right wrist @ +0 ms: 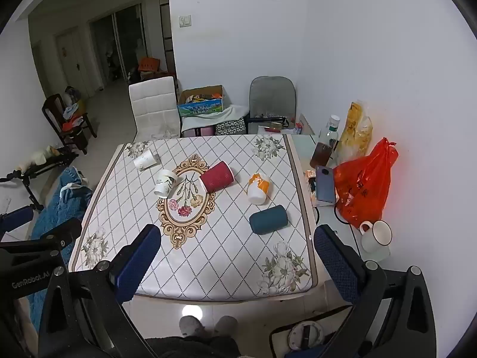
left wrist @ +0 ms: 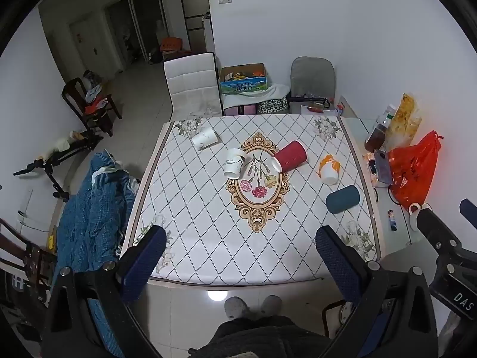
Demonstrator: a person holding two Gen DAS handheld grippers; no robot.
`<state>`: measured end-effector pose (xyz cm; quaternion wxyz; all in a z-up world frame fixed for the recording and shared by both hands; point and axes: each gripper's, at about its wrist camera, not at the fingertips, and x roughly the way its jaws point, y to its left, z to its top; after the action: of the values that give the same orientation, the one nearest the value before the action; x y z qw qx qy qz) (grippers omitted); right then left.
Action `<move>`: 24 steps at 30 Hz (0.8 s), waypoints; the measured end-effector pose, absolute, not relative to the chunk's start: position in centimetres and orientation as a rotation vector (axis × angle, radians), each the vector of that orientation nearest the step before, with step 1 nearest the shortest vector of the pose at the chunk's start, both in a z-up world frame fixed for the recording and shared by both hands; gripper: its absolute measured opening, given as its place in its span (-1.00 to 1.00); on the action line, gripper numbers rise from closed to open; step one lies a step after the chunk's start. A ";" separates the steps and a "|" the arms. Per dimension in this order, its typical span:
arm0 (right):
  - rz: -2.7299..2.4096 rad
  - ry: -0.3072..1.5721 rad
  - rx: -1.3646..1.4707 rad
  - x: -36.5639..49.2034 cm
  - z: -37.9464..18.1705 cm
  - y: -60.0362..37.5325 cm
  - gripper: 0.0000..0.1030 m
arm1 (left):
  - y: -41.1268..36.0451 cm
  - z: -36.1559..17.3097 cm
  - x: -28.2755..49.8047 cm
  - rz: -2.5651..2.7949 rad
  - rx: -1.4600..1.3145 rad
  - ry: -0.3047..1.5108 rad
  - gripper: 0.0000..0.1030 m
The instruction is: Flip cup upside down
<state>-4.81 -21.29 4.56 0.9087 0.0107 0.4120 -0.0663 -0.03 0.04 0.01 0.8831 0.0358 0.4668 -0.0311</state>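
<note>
Hovering above the worktop's (right wrist: pixel 208 268) near edge, both the left claw (left wrist: pixel 238 256) and the right claw (right wrist: pixel 235 256) gape wide and hold nothing. Five cups lie on their sides around the flower medallion (right wrist: pixel 184 200): the red cup (right wrist: pixel 217 176) just right of it, the teal cup (right wrist: pixel 268 219) further right. Nothing is grasped yet; next, I judge, comes reaching down for one cup.

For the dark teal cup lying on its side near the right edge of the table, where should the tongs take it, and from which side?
Grip the teal cup across its round wall at mid-length, coming down from above with the right tongs, which are open and nearer. It lies on its side on the tablecloth, long axis running left to right, so the fingers would likely close over the near and far sides. Its rim end is hard to make out.
</note>
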 end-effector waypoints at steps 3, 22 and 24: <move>-0.136 0.848 0.025 -4.8 4.6 -21.3 1.00 | 0.1 0.0 0.0 -0.067 0.067 0.970 1.00; -0.131 0.846 0.040 -4.9 4.7 -21.3 1.00 | -0.7 0.7 0.2 -0.065 0.077 0.971 1.00; -0.132 0.846 0.040 -4.8 4.6 -21.3 1.00 | -0.6 0.7 0.2 -0.066 0.079 0.971 1.00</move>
<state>-4.81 -21.33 4.55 0.9095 0.0195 0.4104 -0.0638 0.21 -0.64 0.65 0.8831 0.0379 0.4666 -0.0318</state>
